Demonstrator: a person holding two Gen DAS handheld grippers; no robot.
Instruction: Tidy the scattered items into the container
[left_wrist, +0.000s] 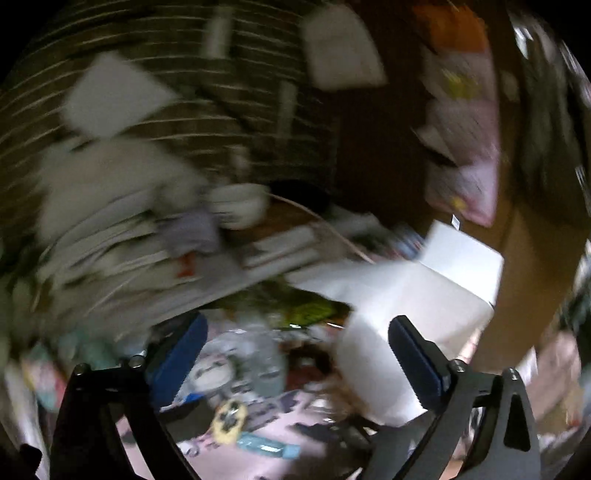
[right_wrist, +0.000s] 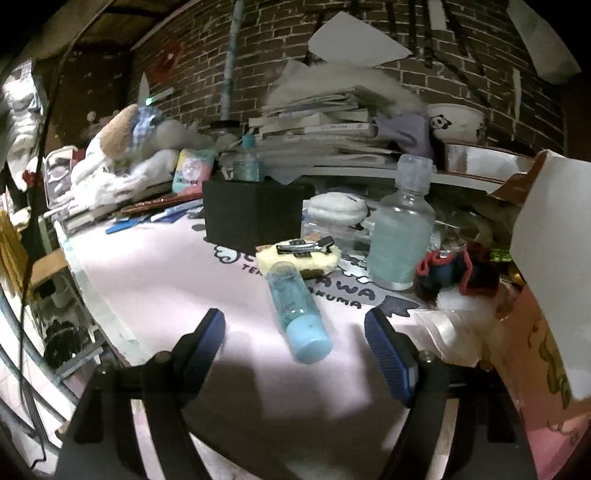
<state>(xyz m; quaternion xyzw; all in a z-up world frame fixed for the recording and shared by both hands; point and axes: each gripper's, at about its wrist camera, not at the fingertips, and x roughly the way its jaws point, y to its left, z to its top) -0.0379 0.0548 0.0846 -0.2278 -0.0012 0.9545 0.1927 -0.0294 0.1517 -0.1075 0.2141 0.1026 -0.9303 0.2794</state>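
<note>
Right gripper (right_wrist: 295, 332) gapes empty over one lying blue tube (right_wrist: 298, 309); two upright bottles (right_wrist: 400, 229), one black box (right_wrist: 255, 210); left gripper (left_wrist: 295, 354) open, view blurred.

Colours as seen from the right wrist view. Surface (right_wrist: 155, 273): pale pink with dark printed lettering. Box (right_wrist: 255, 212): plain black. Tube (right_wrist: 295, 314), in front of the box: translucent blue with a light-blue cap. Bottle (right_wrist: 400, 236), right of the box: clear, holding pale green liquid. Pouch (right_wrist: 299, 256), between them: pale yellow. Wall (right_wrist: 258, 48), behind the box: dark brown brick with pale mortar lines. Fingers (right_wrist: 388, 347): blue ribbed pads on black.
</note>
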